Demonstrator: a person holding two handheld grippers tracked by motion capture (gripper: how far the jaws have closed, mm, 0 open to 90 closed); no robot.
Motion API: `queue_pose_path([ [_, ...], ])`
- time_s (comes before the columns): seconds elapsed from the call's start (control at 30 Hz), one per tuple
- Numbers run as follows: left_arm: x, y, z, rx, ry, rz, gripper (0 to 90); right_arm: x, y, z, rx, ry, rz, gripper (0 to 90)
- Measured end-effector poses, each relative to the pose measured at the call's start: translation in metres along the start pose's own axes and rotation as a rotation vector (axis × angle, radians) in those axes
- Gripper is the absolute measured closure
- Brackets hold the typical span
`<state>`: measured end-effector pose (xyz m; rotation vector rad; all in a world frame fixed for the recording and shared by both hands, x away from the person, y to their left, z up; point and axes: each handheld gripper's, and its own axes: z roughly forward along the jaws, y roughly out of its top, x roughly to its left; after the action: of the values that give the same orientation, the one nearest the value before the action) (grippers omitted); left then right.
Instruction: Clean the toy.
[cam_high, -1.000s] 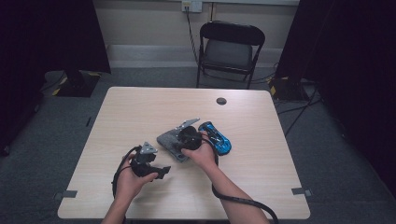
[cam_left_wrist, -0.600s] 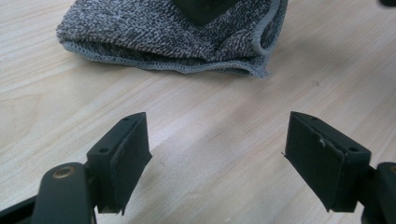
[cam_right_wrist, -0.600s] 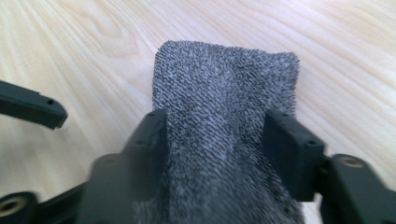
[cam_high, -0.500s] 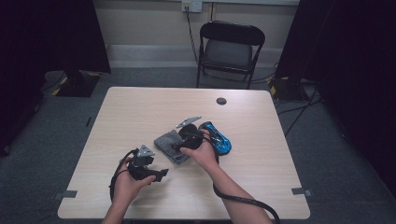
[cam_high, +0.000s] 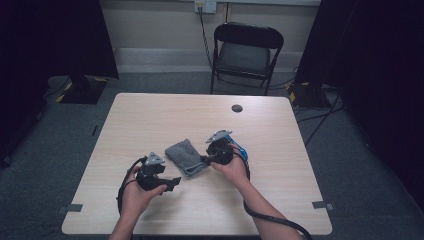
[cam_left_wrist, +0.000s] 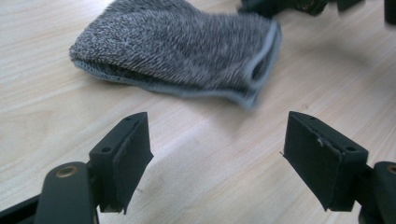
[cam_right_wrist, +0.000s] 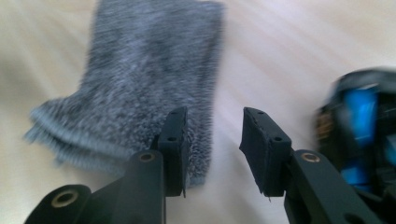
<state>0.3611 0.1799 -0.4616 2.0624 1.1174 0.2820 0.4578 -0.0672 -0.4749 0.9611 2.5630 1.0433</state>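
Note:
A folded grey cloth lies flat at the middle of the table. My right gripper points left at the cloth's right edge. Its jaws have just been closing and now stand a narrow gap apart; in the right gripper view one pad hangs over the cloth's edge and only tabletop shows between them. A blue and black object lies just behind the right hand, blurred in that view. My left gripper hovers near the cloth's front corner, jaws wide and empty, cloth ahead.
The wooden table carries a small black disc near its far edge. A black folding chair stands beyond it. Cables trail from both grippers over the near edge.
The right hand slid right and slightly nearer, off the cloth, whose top now lies uncovered. The left hand stayed put.

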Motion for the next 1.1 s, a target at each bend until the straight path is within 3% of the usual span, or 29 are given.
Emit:
queue_pose_path([
  [0.2,0.001,0.008,-0.007,-0.035,0.046,-0.042,21.6,0.028,-0.015,-0.001,-0.022,0.061,-0.019,54.8],
  [0.3,0.0,0.014,-0.007,-0.042,0.047,-0.042,21.7,0.036,-0.016,0.001,-0.025,0.072,-0.029,51.8],
  [0.33,-0.001,0.019,-0.005,-0.044,0.053,-0.036,22.3,0.044,-0.016,0.003,-0.041,0.116,-0.013,50.0],
  [0.37,-0.002,0.023,-0.004,-0.052,0.054,-0.028,22.6,0.047,-0.016,0.004,-0.041,0.128,-0.017,47.7],
  [0.47,-0.006,0.032,0.003,-0.062,0.054,-0.025,25.2,0.051,-0.014,-0.001,-0.039,0.104,-0.032,39.7],
  [0.53,-0.01,0.037,0.014,-0.048,0.044,-0.019,25.8,0.045,-0.011,-0.008,-0.056,0.099,-0.011,35.9],
  [0.67,-0.013,0.039,0.034,0.011,0.075,0.007,26.7,0.024,-0.009,-0.027,-0.103,0.067,0.024,30.4],
  [0.73,-0.013,0.036,0.042,0.041,0.096,0.018,27.3,0.012,-0.009,-0.035,-0.112,0.036,0.043,26.1],
  [0.87,-0.01,0.031,0.053,0.088,0.122,0.02,27.6,-0.011,-0.009,-0.048,-0.126,-0.06,0.016,22.7],
  [0.97,-0.009,0.029,0.058,0.104,0.123,0.033,27.2,-0.03,-0.01,-0.051,-0.121,-0.107,0.044,18.6],
  [1.1,-0.009,0.026,0.061,0.114,0.114,0.037,29.9,-0.047,-0.011,-0.048,-0.102,-0.136,0.055,15.8],
])
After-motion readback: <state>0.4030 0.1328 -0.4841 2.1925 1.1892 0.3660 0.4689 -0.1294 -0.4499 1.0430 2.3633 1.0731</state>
